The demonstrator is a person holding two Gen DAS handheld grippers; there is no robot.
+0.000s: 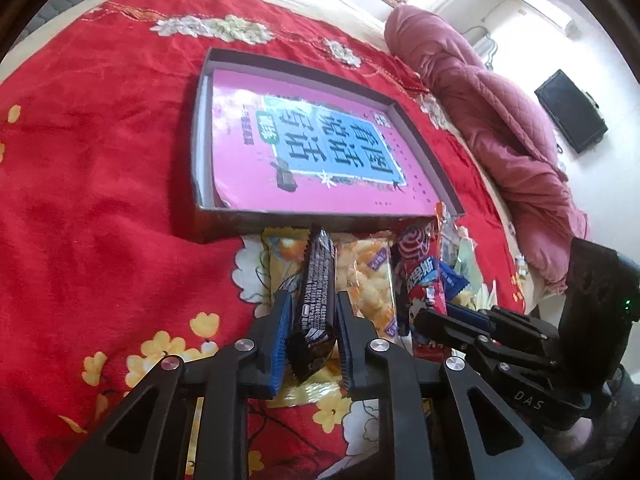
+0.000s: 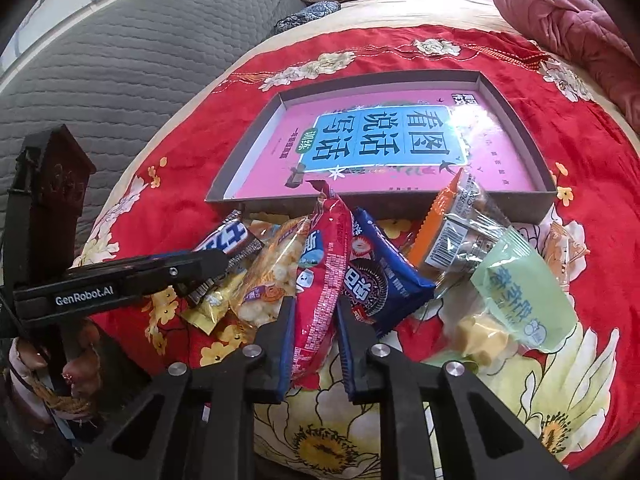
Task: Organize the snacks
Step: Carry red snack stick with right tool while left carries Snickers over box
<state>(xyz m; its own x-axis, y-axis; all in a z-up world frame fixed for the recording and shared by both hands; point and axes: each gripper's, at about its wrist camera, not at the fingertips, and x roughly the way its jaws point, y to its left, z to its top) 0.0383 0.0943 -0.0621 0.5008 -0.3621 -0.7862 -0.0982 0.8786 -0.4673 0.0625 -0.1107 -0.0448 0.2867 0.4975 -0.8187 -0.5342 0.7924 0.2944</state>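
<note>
My left gripper point(image 1: 313, 304) is shut on a dark chocolate bar point(image 1: 316, 288), gripped by its near end; the bar also shows in the right wrist view point(image 2: 230, 242). My right gripper point(image 2: 314, 308) is shut on a red snack packet point(image 2: 320, 276), also seen in the left wrist view point(image 1: 420, 276). A shallow grey box point(image 1: 224, 224) holds a pink book point(image 1: 316, 148) just beyond the pile; the box point(image 2: 260, 204) and the book point(image 2: 380, 148) also show in the right wrist view. Yellow popcorn bags point(image 1: 368, 280) lie under the bar.
A blue cookie packet point(image 2: 380, 280), an orange-edged clear packet point(image 2: 460, 232) and a pale green packet point(image 2: 520, 292) lie by the box on the red floral blanket point(image 1: 100, 200). A pink quilt point(image 1: 500, 128) is bunched at the far right. A grey quilted headboard point(image 2: 120, 80) stands left.
</note>
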